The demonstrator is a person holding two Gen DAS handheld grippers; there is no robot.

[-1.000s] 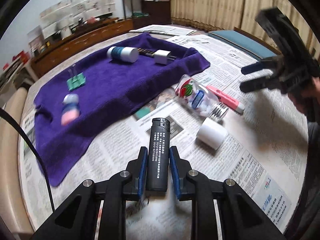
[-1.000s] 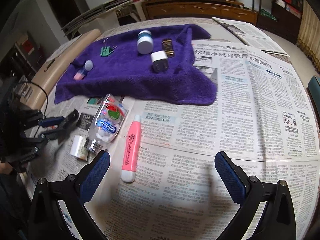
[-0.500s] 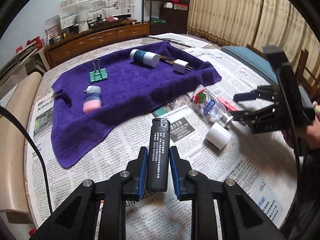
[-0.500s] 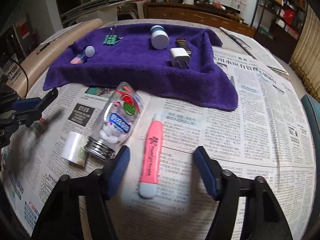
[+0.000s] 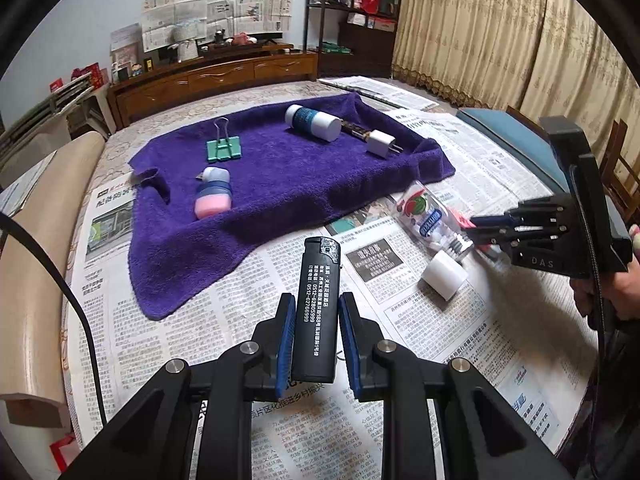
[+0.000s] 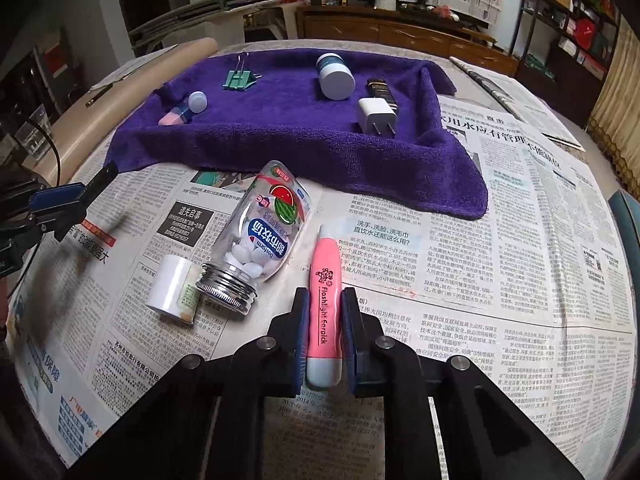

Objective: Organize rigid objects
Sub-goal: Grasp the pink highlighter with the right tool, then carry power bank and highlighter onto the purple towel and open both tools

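Left claw (image 5: 314, 340) gripping stiff, light black lighter (image 5: 318, 306) at mid-body; right claw (image 6: 324, 332) pinching smooth, slippery pink pen (image 6: 325, 304) near its cap.

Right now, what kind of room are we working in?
Probably a home living room: a long wooden sideboard with ornaments, floor-length curtains, and a newspaper-covered table holding a purple towel.
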